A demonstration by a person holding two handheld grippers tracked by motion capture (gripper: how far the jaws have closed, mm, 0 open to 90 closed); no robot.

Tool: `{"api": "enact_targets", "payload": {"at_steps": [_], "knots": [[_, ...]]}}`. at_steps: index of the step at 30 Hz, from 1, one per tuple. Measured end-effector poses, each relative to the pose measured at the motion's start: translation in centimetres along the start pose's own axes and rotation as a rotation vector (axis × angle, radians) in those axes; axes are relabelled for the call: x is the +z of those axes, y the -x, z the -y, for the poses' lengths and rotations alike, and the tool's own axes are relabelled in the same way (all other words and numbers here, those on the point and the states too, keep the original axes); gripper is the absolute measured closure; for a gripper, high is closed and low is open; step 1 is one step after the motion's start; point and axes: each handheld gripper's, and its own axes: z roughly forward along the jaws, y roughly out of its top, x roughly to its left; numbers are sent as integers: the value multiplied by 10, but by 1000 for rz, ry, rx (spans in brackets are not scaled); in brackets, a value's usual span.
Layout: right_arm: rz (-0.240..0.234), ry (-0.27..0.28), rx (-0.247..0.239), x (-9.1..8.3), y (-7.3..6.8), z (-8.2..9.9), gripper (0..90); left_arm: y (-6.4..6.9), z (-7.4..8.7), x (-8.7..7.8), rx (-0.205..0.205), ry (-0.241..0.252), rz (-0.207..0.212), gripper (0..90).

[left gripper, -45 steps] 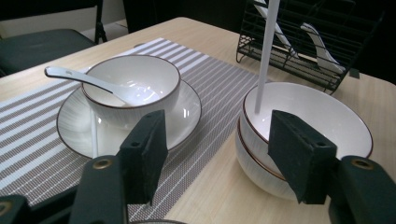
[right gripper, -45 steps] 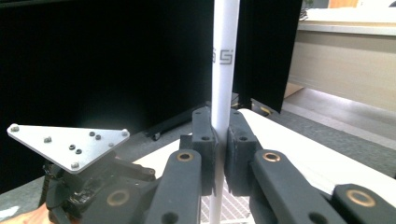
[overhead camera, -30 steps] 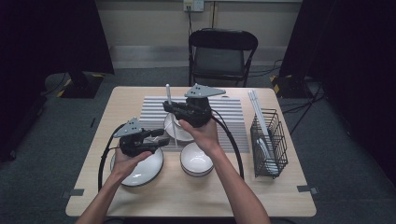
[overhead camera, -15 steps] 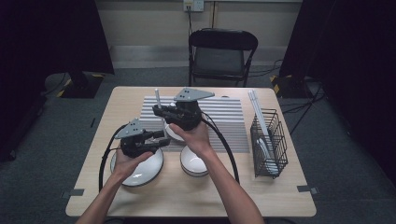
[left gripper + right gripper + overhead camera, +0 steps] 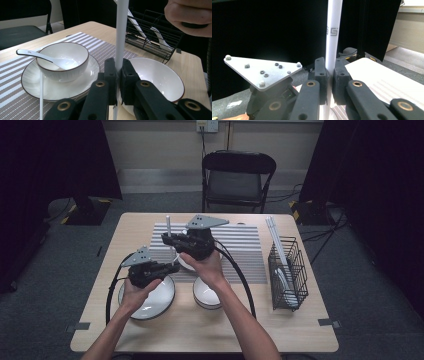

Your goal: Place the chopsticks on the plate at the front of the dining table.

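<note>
A white stick stood upright over the middle of the table, pinched at two places. The right gripper clenched it higher up; in the right gripper view the stick ran straight up between the pads, touching both. The left gripper gripped it lower down, and in the left gripper view the stick rose from between the pressed pads, its lower end hidden behind the jaws. Those left jaws had just been closing, with the stick between them.

On the striped mat sat a bowl on a plate, with a white spoon resting inside, its handle over the rim. Nearer the front edge stood a second bowl, bare inside, and to the left of it another plate under the left hand. By the right edge, a black wire rack held white sticks leaning toward the far edge and a spoon.

A second earlier the left gripper had stood open beside the plate, clear of the stick, while the right gripper alone carried it further right over the mat. Since then the right gripper had brought the stick leftward to meet the left one, which barely shifted.
</note>
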Motion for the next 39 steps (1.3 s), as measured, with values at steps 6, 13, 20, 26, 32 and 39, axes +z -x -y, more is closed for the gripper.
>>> {"api": "enact_targets", "payload": {"at_steps": [6,13,20,26,32,39], "knots": [[21,-5,-6,-1,3,1,830,0,0,0,-1,-6,-2,858],[44,-25,-10,-2,7,6,691,-1,2,1,-5,-10,-2,859],[41,-40,-29,-2,7,12,583,-2,3,0,0,-12,-10,859],[62,-50,-39,-2,8,17,500,-3,3,-1,8,-16,-16,859],[79,-68,-29,-3,13,21,490,-3,4,-1,-2,-19,-9,858],[84,-88,-8,-3,19,22,463,-5,5,-1,5,-29,-7,859]]}}
